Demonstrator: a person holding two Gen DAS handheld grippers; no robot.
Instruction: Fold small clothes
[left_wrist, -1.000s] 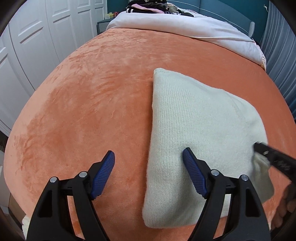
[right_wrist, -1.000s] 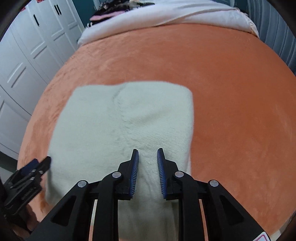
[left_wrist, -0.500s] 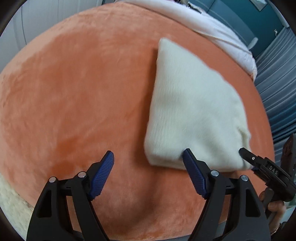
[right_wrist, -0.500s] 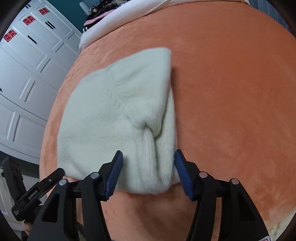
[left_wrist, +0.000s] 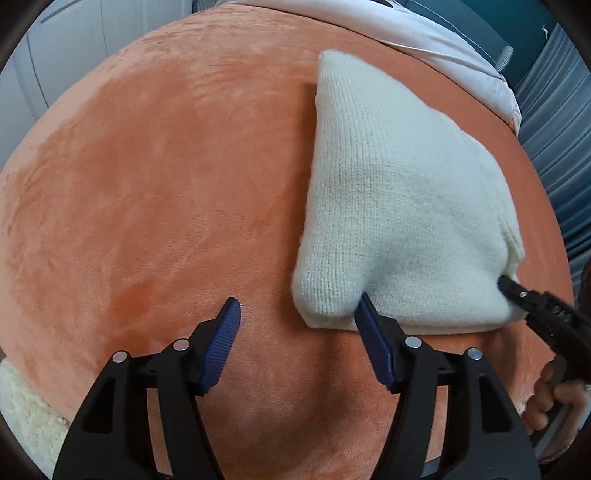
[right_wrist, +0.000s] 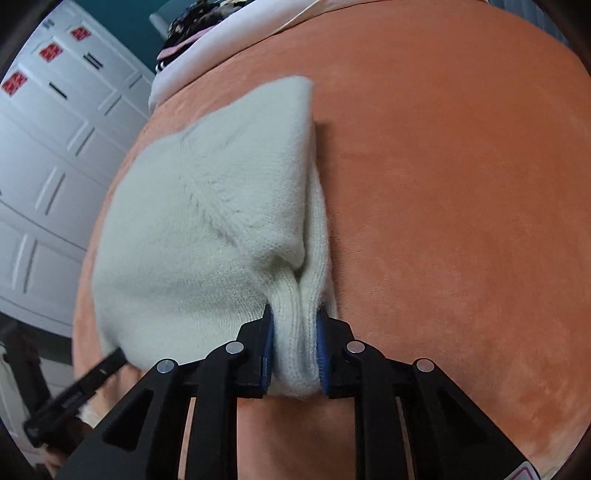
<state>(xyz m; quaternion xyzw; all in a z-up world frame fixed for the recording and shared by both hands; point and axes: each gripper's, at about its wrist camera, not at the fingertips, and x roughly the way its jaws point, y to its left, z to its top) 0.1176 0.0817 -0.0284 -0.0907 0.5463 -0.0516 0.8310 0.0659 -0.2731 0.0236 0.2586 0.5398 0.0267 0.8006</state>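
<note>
1. A folded cream knit (left_wrist: 399, 206) lies on an orange blanket (left_wrist: 155, 192) that covers a bed.
2. The right claw (right_wrist: 294, 332) is closing on the knit's near corner; its blue pads press a bunched, ribbed fold of the fabric from both sides.
3. In the left wrist view that same claw shows at the knit's right near corner, with a hand (left_wrist: 554, 398) on its grip.
4. The left claw (left_wrist: 295, 317) stands about half open and is closing. Its right finger (left_wrist: 373, 343) touches the knit's near left corner; its left finger (left_wrist: 221, 343) is over bare blanket. The pads do not clamp the fabric.
5. White bedding (left_wrist: 443, 40) lies beyond the blanket's far edge.
6. White cupboard doors (right_wrist: 48, 155) stand to the left of the bed.
</note>
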